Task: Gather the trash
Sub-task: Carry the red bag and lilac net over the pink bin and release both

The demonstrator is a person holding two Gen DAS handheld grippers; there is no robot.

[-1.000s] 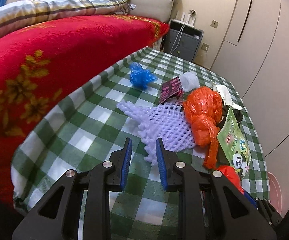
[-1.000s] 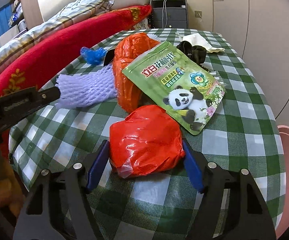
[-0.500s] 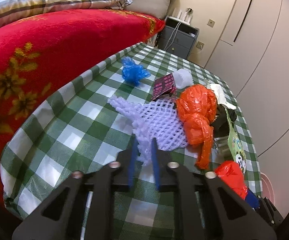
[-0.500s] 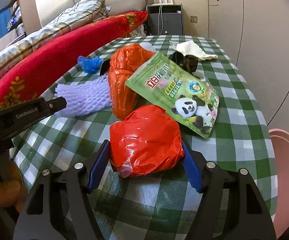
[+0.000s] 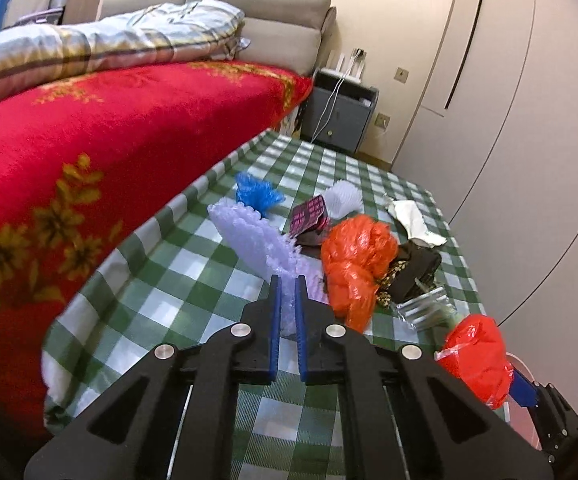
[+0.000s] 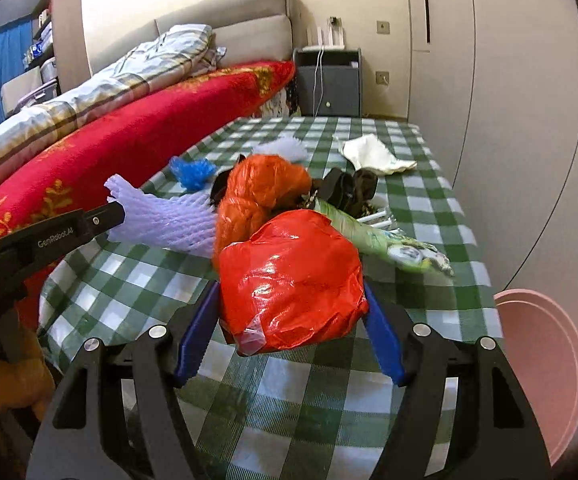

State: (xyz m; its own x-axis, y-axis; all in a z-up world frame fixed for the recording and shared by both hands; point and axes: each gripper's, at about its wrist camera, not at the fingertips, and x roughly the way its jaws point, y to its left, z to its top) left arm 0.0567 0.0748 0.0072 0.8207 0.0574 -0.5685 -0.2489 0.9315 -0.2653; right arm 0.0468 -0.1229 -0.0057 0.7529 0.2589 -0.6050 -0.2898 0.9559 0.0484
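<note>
My left gripper has its jaws closing, and the blue pads pinch the near end of a purple foam net. The net is lifted off the green checked table and sticks up to the left. In the right wrist view the same net hangs from the left gripper. My right gripper is shut on a puffy red plastic bag, held above the tablecloth. That bag also shows at the lower right of the left wrist view.
A crumpled orange bag, a blue wad, a green panda pouch, dark wrappers and white paper lie on the table. A pink bin stands off its right edge. A red-blanketed bed borders the left.
The left jaws closed on the purple net and raised it off the cloth. The right gripper rose with the red bag, and the green pouch slid down beside it.
</note>
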